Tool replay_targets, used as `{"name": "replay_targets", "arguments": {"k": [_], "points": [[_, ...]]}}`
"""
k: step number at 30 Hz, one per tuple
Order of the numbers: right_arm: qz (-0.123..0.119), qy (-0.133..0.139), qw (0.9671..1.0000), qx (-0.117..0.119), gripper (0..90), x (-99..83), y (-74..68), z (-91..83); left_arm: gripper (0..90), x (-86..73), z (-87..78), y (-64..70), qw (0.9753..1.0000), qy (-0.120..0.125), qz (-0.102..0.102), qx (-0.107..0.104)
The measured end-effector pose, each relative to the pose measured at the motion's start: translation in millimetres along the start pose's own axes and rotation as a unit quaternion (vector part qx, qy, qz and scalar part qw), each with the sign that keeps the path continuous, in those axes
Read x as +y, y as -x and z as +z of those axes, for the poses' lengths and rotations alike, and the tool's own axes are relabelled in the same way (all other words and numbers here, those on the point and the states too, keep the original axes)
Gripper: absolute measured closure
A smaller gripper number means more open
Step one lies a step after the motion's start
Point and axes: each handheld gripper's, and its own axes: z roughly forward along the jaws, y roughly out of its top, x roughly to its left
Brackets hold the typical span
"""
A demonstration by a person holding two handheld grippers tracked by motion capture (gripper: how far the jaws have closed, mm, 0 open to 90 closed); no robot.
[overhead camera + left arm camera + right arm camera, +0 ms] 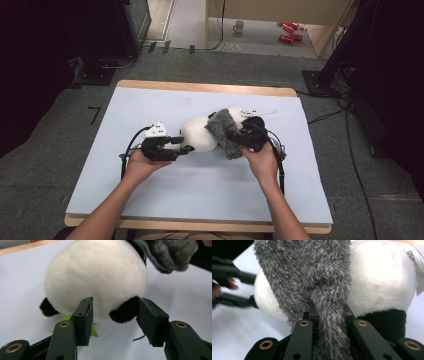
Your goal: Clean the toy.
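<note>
Panda plush [96,280] btwn open left gripper [113,315] jaws (black foot [125,311] touching one)

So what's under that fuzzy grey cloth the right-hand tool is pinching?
The grey cloth, pinched by the right gripper, is draped over a white and black plush toy. The part of the toy beneath the cloth is covered, so cannot be seen.

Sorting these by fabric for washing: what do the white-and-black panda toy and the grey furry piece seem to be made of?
The round white-and-black plush panda toy looks like short, soft, matte synthetic pile: its outline is fuzzy. The grey shaggy fabric piece looks like longer-pile faux fur or fleece, with clumped, speckled tufts; the right gripper pinches a fold of it. The exact fibre cannot be told.
</note>
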Motion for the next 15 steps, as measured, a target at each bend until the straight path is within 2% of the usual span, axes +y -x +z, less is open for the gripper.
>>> {"name": "replay_targets", "arguments": {"k": [2,6,8,15], "points": [[-0.001,-0.005,0.9999,-0.010,78.4,-2.1,2.1,-1.8,47.2,1.0,-8.2,-8.5,0.9999,0.010,-0.012,-0.003],[0.009,-0.009,0.9999,-0.009,78.4,-6.8,10.5,-6.4,47.2,2.2,-13.7,-23.3,0.9996,0.015,-0.024,0.000],[0.012,-0.013,0.9997,-0.014,78.3,-8.9,14.0,-8.7,46.5,2.8,-9.4,-26.7,0.9996,0.009,-0.026,-0.003],[0.029,-0.020,0.9989,-0.032,78.2,-16.6,27.5,-15.9,44.1,7.6,19.5,-25.4,0.9994,-0.017,-0.008,-0.028]]}}
